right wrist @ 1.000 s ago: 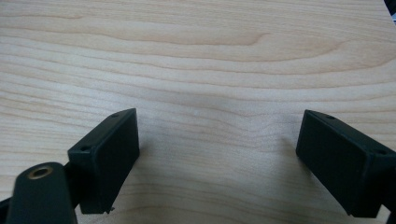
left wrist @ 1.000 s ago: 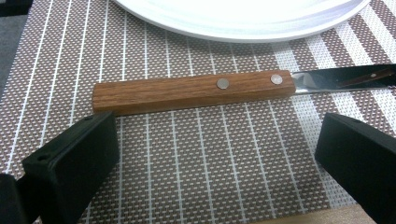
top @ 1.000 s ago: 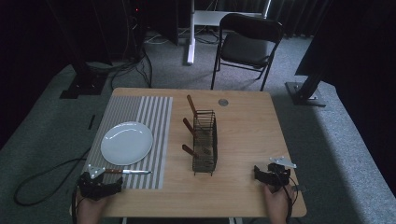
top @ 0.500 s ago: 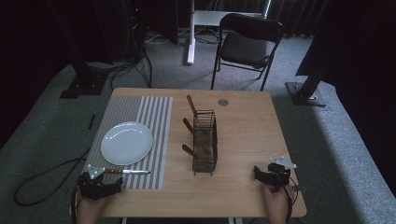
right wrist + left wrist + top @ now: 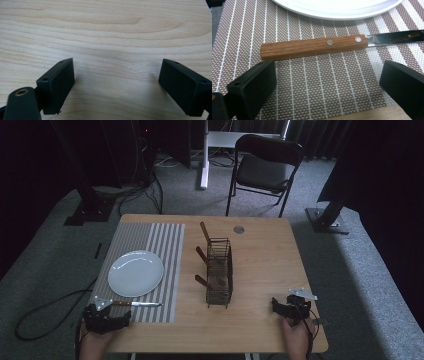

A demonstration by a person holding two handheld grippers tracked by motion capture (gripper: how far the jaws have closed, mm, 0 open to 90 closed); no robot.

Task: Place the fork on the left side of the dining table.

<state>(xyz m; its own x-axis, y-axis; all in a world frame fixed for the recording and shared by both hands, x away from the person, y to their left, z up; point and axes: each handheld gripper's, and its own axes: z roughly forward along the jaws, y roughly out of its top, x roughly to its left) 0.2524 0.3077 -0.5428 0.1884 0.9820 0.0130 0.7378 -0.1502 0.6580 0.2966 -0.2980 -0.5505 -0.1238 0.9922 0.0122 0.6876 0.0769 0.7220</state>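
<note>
a light wooden table (image 5: pixel 260 265) stands on grey carpet. a brown-and-white striped placemat (image 5: pixel 145 270) covers its 9 o'clock side, reaching from the far edge almost to the near one. a dark wire rack (image 5: pixel 219 271) stands on the bare wood at the centre, just beside the mat's edge. a small round grey disc (image 5: pixel 238 229) lies toward 12 o'clock, near the far edge. the wood toward 3 o'clock is bare, its grain running in pale wavy bands.
</note>
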